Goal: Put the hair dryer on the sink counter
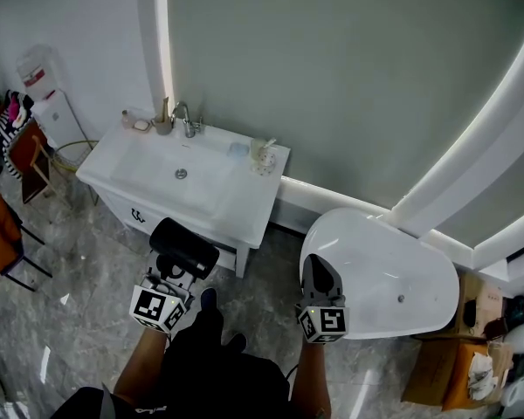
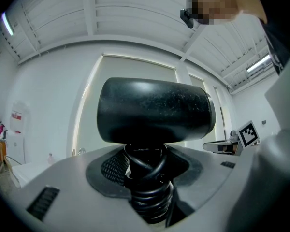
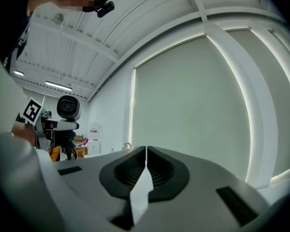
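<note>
Black plastic fills the left gripper [image 1: 175,271]: its jaws are clamped on the handle of the hair dryer [image 1: 185,246], where the cord is wound in coils. The barrel sits above the jaws and lies crosswise to the way the gripper points. Beside it, the right gripper [image 1: 318,267] is pinched closed on nothing, out over the bathtub [image 1: 393,278].

Just past the dryer stands the white sink counter [image 1: 241,206], straight ahead of the left gripper and well off to the left of the right one, so the loaded hand is clearly the nearer. I'd say the carry is nearly done, with only a short reach forward left. The flat strip right of the basin, short of the cup [image 1: 262,156], looks the roomiest landing. The faucet [image 1: 185,119] stands farther back by the wall.
</note>
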Demonstrator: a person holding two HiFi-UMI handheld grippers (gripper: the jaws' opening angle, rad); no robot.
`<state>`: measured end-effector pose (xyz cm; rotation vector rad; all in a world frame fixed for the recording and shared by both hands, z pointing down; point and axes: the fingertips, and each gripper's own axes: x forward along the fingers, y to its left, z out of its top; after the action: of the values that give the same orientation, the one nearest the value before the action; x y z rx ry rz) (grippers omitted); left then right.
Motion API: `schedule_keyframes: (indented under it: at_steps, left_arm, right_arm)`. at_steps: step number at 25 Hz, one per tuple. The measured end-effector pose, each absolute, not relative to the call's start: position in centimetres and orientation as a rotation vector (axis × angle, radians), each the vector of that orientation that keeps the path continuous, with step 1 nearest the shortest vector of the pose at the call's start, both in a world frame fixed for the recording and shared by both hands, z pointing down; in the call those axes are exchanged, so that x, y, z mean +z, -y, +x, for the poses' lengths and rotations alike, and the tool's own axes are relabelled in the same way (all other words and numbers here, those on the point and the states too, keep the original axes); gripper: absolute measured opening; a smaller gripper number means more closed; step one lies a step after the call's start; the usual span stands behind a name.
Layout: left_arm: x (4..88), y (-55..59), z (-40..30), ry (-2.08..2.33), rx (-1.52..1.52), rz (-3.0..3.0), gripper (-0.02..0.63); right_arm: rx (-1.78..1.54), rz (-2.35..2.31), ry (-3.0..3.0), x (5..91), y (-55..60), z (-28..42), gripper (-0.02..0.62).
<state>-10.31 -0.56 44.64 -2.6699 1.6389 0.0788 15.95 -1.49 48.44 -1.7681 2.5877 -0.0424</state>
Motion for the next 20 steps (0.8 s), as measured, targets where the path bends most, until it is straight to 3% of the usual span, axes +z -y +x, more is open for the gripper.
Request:
schedule_keyframes:
  at_steps: [20]
  left_arm:
    - [46.5,10.0,-10.9,-1.63,0.106,-2.67,0.215]
  right_arm:
    - [0.044,-1.773,-2.638,48.8,9.6,14.7,0.031]
